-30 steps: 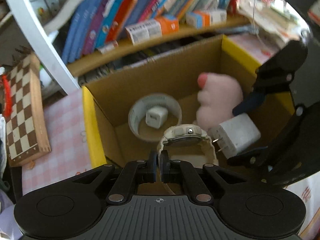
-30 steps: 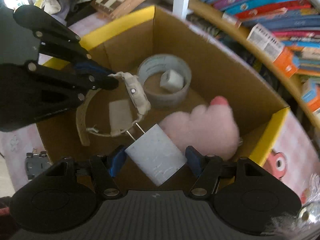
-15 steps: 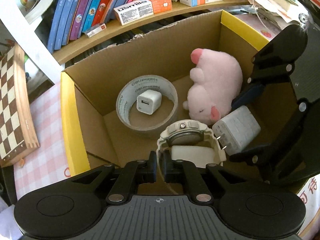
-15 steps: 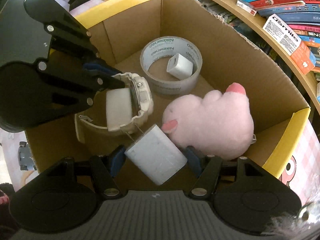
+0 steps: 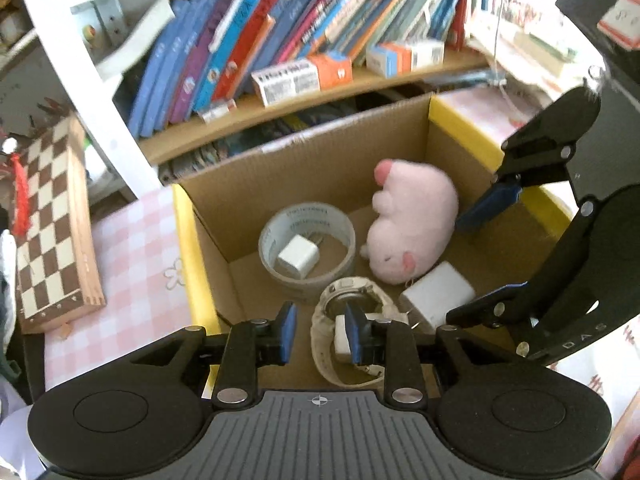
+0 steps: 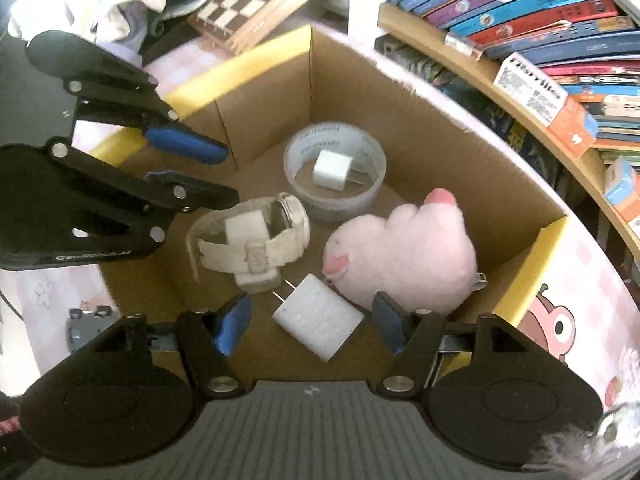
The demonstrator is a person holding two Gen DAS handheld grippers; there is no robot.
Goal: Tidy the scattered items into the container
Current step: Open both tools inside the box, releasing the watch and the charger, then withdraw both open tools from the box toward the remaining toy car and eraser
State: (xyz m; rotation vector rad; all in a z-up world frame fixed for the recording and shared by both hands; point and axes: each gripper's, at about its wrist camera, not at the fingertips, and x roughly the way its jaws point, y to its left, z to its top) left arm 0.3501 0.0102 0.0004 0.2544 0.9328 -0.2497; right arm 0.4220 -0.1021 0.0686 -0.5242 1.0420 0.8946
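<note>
A cardboard box [image 6: 420, 120] with yellow-edged flaps is sitting open on a pink checked cloth [image 5: 132, 248], and both grippers are hovering over its near side.

The left gripper [image 5: 320, 334] is showing its 2 blue-padded fingers [image 5: 287, 332] parted by a moderate gap, gripping nothing. A white wristwatch [image 6: 256, 240] is lying on the box floor below them; in the left wrist view its band is showing through that gap, just beside the right pad.

The right gripper [image 6: 312, 328] is holding its fingers [image 6: 232, 328] spread wide, also carrying nothing. A larger white plug adapter [image 6: 318, 326] is lying flat on the floor between them, clear of both pads, its 2 prongs pointing toward the watch.

Farther in, a roll of tape [image 6: 334, 168] is lying flat near the far left corner, with a small white charger cube [image 6: 330, 170] resting inside its ring. A pink plush pig [image 6: 404, 256] is filling the right side of the floor, lying against the adapter's far corner and close to the right wall.

Bare cardboard floor is showing along the far wall behind the pig and at the near left, beside the watch.

Outside the box, a folded chessboard [image 5: 52, 232] is leaning at the left, and a wooden bookshelf [image 5: 304, 92] packed with slanting books is running along behind the far wall.
</note>
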